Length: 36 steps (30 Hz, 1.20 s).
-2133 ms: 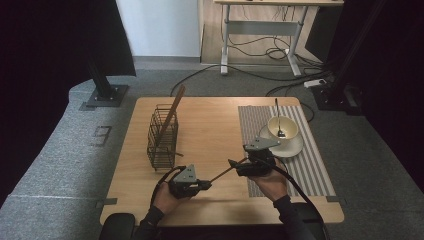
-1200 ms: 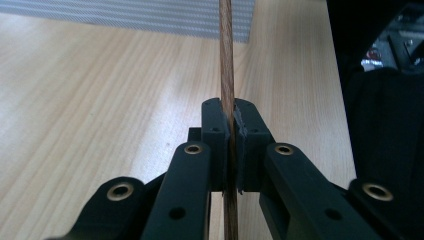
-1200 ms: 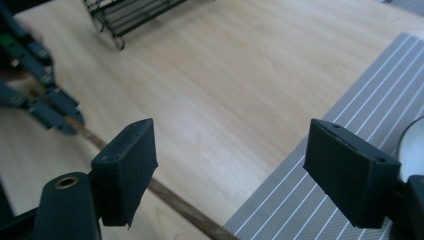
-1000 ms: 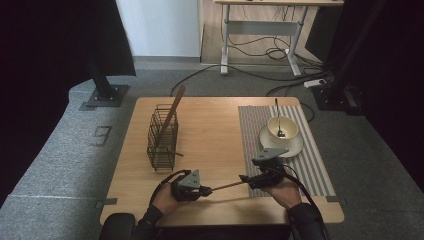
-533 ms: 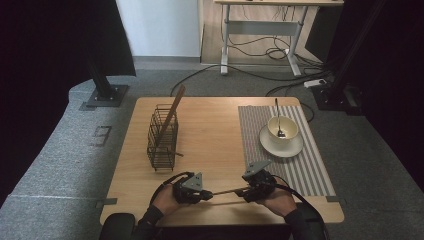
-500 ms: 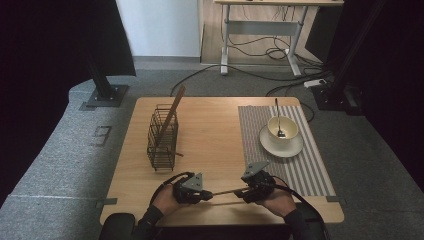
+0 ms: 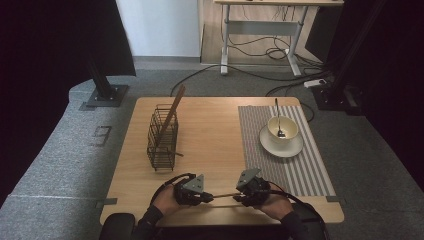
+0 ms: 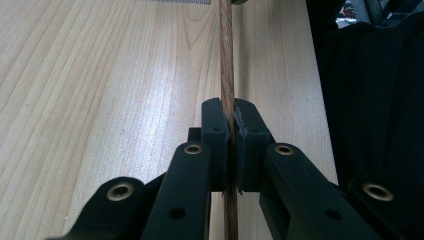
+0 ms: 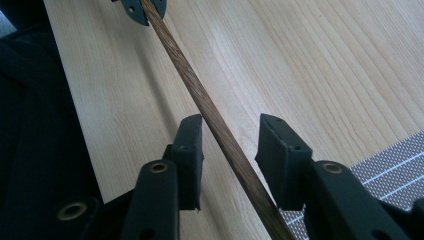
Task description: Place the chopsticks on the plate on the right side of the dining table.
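A thin brown wooden chopstick [image 7: 223, 195] lay level just above the near edge of the wooden table [image 7: 215, 125], spanning the gap between the two hands; in the left gripper view the chopstick [image 8: 226, 75] ran straight away from the camera, and in the right gripper view it [image 9: 210, 112] crossed on a slant. The left gripper [image 8: 231, 122] was clamped tight on the stick, both pads pressing its sides; the right gripper [image 9: 230, 137] had the stick between its jaws, which had just been closing, yet a gap showed on either side and the pads did not press it. In the high view the left gripper [image 7: 205, 196] and right gripper [image 7: 239, 196] faced each other, near together. Farther off stood a wire basket [image 7: 162, 137] with a wooden stick leaning out of it; to the right, on a striped grey placemat [image 7: 300, 165], a cream bowl [image 7: 283, 131] sat on a saucer [image 7: 281, 147] with a spoon in it.
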Each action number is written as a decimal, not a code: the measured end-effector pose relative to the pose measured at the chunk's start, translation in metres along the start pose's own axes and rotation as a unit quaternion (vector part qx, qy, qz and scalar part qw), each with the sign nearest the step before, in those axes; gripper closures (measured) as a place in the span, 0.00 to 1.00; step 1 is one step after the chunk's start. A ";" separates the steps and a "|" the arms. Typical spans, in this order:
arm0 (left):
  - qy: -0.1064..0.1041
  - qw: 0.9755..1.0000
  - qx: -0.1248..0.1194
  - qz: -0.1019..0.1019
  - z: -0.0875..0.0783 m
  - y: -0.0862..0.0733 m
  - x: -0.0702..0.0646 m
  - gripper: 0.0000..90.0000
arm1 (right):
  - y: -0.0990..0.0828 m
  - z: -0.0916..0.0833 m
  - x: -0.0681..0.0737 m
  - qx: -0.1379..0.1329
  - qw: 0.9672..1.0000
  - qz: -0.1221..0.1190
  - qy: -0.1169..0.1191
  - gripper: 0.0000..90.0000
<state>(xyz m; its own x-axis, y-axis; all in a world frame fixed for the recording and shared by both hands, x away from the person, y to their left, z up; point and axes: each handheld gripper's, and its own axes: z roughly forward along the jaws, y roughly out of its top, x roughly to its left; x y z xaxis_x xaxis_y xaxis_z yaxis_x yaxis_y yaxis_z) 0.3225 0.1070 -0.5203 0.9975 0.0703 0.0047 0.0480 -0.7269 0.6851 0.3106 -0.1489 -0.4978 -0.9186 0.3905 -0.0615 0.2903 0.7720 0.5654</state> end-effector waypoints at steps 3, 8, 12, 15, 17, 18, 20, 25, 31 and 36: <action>0.000 1.000 0.000 0.001 0.000 0.000 0.000 0.94 | 0.000 0.000 0.001 0.004 1.000 -0.006 -0.004 0.72; -0.001 1.000 0.002 0.004 0.000 0.000 0.000 0.94 | 0.001 0.001 0.002 0.012 1.000 -0.011 -0.002 0.76; 0.000 1.000 0.002 0.008 0.001 -0.001 0.000 0.93 | 0.001 0.002 0.003 0.021 1.000 -0.023 0.002 0.79; 0.008 1.000 0.001 0.014 0.001 -0.001 0.000 0.92 | 0.003 0.001 0.004 0.029 0.999 -0.033 0.011 0.82; 0.015 1.000 -0.003 0.015 0.000 -0.002 0.000 0.91 | 0.003 0.000 0.004 0.029 0.999 -0.039 0.017 0.84; 0.019 1.000 -0.006 0.014 0.000 -0.002 0.000 0.89 | 0.003 -0.001 0.004 0.029 0.998 -0.041 0.023 0.85; 0.027 0.999 -0.015 0.010 -0.001 -0.003 0.001 0.85 | 0.003 -0.001 0.004 0.029 0.998 -0.044 0.031 0.88; 0.056 0.998 -0.023 0.000 0.001 -0.003 0.001 0.71 | 0.003 -0.003 0.009 0.017 0.997 -0.060 0.046 0.92; 0.081 0.996 -0.028 -0.014 0.004 -0.003 0.001 0.53 | 0.003 -0.004 0.009 0.017 0.998 -0.055 0.040 0.92; 0.098 0.993 -0.044 -0.051 0.008 -0.005 0.002 0.34 | 0.002 -0.004 0.004 0.021 0.998 -0.047 0.027 0.92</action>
<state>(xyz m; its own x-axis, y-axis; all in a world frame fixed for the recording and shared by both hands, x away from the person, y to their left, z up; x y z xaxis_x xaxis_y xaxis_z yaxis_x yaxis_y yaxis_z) 0.3251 0.1052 -0.5293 0.9579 0.2790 0.0672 0.1358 -0.6469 0.7504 0.3067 -0.1476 -0.4936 -0.9551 0.2888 -0.0662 0.2130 0.8248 0.5238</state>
